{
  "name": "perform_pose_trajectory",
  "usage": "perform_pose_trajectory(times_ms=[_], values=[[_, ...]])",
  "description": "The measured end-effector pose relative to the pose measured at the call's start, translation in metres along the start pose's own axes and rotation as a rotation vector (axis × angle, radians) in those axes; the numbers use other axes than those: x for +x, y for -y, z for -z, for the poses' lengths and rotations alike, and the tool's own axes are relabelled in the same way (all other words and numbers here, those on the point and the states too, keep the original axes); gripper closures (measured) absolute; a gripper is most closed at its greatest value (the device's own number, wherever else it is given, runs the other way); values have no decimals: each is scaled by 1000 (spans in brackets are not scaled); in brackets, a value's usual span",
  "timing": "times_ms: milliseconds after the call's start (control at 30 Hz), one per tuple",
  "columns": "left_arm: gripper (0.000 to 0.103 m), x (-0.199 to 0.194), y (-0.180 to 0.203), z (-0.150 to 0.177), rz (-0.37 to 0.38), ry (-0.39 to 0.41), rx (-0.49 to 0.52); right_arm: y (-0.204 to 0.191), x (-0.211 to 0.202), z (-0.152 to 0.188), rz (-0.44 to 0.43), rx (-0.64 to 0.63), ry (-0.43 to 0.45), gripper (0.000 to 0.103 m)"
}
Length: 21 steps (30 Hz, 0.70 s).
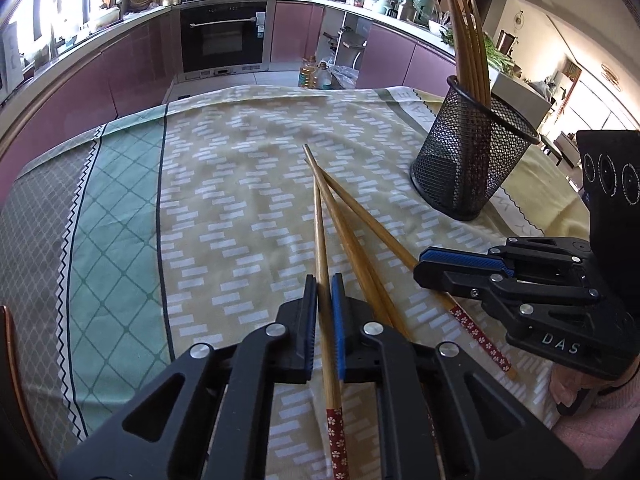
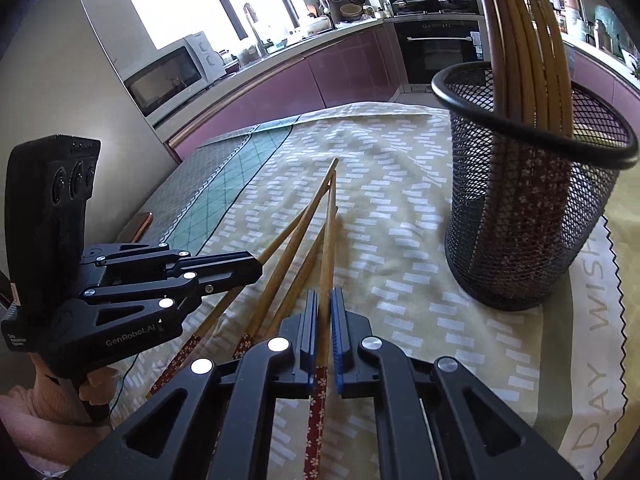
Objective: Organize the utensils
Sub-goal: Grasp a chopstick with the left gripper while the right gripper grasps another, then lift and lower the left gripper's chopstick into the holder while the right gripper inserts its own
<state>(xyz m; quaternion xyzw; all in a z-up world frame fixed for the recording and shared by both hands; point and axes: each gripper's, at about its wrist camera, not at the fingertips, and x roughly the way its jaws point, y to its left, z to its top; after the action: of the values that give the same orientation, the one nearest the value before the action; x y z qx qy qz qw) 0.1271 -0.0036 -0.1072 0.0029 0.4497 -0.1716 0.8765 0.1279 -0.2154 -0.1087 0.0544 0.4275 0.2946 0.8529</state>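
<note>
Three loose bamboo chopsticks with red flowered ends lie fanned on the cloth, tips together. My left gripper (image 1: pixel 324 280) is shut on the left chopstick (image 1: pixel 320 240), which runs straight between its blue pads. My right gripper (image 1: pixel 419 266) is shut on the right chopstick (image 1: pixel 368 216). A third chopstick (image 1: pixel 348 232) lies free between the two. In the right wrist view the right gripper (image 2: pixel 325 296) pinches its chopstick (image 2: pixel 330 240), and the left gripper (image 2: pixel 256 270) comes in from the left. A black mesh holder (image 2: pixel 520 220) stands upright just right of them with several chopsticks (image 2: pixel 516 40) in it.
A patterned yellow and green tablecloth (image 1: pixel 120 220) covers the table. A phone (image 2: pixel 138 226) lies near the table's left edge. Pink-fronted kitchen counters, an oven (image 1: pixel 222 36) and a microwave (image 2: pixel 168 76) stand beyond. A hand in a pink sleeve (image 2: pixel 24 408) holds the left gripper.
</note>
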Motion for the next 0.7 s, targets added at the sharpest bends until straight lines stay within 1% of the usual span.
perform_pose_trajectory(times_ms=[267, 400, 567, 667, 700], values=[[95, -10, -9, 1, -4, 20, -31, 5, -13, 3, -25, 15, 21, 98], [95, -13, -11, 2, 9, 23, -35, 9, -16, 5, -36, 23, 20, 98], [95, -13, -10, 4, 29, 18, -39, 7, -14, 7, -50, 1, -10, 98], [95, -9, -9, 6, 34, 2, -34, 3, -9, 8, -33, -17, -31, 97], [95, -7, -9, 7, 35, -5, -33, 0, -7, 7, -28, -23, -36, 96]])
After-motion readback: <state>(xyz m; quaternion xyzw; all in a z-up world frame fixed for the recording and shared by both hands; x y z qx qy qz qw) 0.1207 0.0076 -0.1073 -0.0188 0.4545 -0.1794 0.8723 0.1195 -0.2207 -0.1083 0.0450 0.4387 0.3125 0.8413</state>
